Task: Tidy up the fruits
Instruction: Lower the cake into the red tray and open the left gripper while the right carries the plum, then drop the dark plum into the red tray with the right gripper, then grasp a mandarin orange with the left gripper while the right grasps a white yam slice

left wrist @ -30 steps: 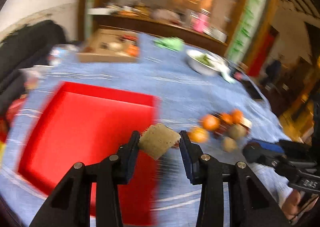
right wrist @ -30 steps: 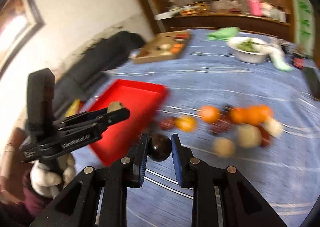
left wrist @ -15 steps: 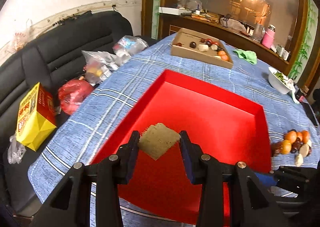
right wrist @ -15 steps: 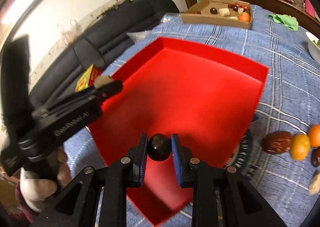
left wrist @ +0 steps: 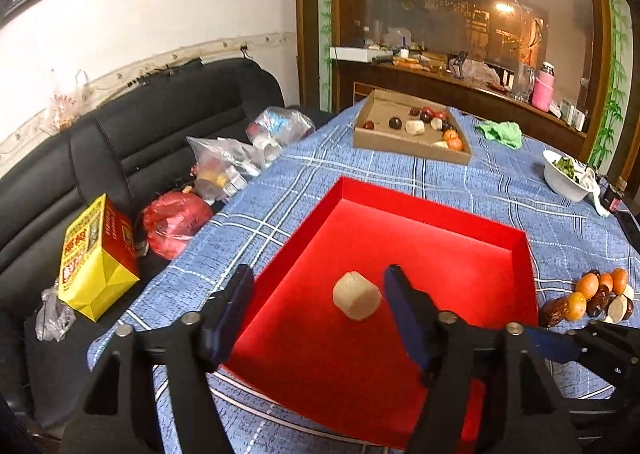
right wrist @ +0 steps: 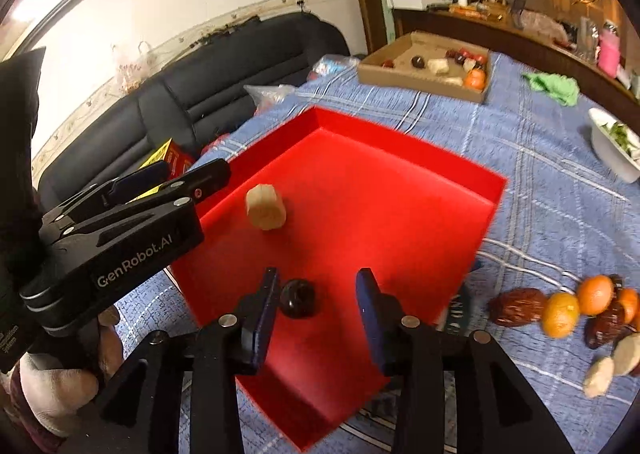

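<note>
Hovering: I had both grippers over the red tray (left wrist: 432,222), each angled down at its floor.
Left gripper (left wrist: 318,304): jaws were opening, fingers released; beige chunk (left wrist: 357,301) sat between them but clear of both pads, already down on the tray floor.
Right gripper (right wrist: 316,300): jaws were opening too, nothing clenched; dark round fruit (right wrist: 297,298) lay on the tray floor just beside the left finger (right wrist: 262,314). Touching or not, I couldn't tell.
Beige chunk, axis: stubby, faceted, nearly as wide as long; in the right wrist view its slightly longer side stood roughly upright, tilted a bit. Flat end faced up toward the left wrist camera.
Dark fruit, axis: round, no long axis I could read; dimpled end looked up.
Tray position: on the blue plaid tablecloth (left wrist: 460,178), one corner toward me in the right wrist view.
Loose fruit pile (right wrist: 580,310): oranges, brown dates, pale pieces, on the cloth right of the tray, well apart from both grippers.
Cardboard box (left wrist: 408,132): far side of the table, more fruit inside.
White bowl (left wrist: 566,176): far right edge, greens in it.
Hand: I saw the gloved hand (right wrist: 56,386) under the left gripper body.
</note>
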`<act>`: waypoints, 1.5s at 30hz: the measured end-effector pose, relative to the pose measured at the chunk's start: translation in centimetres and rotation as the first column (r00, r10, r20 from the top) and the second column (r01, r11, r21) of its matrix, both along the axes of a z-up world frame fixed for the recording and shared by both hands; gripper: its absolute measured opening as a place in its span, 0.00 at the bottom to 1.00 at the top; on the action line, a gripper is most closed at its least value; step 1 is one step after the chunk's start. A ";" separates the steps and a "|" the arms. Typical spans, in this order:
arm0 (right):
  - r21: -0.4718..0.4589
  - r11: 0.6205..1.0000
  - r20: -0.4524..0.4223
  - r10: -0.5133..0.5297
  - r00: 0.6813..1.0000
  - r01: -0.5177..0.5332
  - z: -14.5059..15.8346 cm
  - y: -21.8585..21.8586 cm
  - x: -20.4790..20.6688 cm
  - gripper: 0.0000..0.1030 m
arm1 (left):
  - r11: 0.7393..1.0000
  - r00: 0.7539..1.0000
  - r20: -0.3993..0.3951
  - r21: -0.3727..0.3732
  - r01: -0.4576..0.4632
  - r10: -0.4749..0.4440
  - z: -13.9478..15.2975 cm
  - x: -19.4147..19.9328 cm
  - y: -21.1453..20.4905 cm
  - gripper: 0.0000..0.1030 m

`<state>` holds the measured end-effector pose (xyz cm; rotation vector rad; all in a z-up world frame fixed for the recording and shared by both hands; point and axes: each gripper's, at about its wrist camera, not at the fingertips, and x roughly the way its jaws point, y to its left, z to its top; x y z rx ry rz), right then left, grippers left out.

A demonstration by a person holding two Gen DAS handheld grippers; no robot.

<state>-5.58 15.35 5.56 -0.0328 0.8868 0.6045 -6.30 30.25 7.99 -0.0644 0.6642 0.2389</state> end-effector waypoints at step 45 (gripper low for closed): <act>-0.021 0.918 -0.070 -0.398 0.915 0.397 -4.4 -22.2 0.5 0.31 | 0.751 0.723 -0.291 0.021 0.660 -0.627 -6.1 6.8 -24.5 0.37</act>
